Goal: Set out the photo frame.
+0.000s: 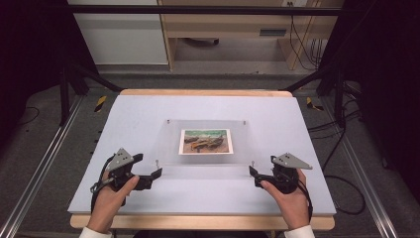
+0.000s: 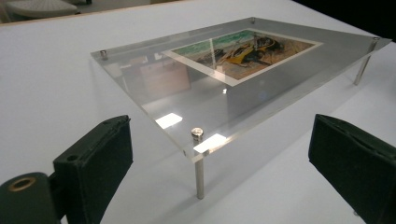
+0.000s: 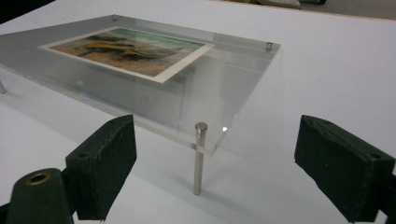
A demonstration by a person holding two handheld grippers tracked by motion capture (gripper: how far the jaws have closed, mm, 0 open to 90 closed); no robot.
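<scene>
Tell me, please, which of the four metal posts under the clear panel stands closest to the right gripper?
The near-right corner post, which stands just ahead of the right gripper and rises between its open jaws in the right gripper view. The other three posts stand farther off.

Wooden furniture (image 1: 233, 29) stands beyond the white table (image 1: 148, 114), with black cables (image 1: 341, 144) on the grey floor (image 1: 49, 168).

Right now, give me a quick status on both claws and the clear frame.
Left claw open, right claw open, each at a near corner. Clear frame stands on its metal legs, picture inside. Nothing in the way.
</scene>
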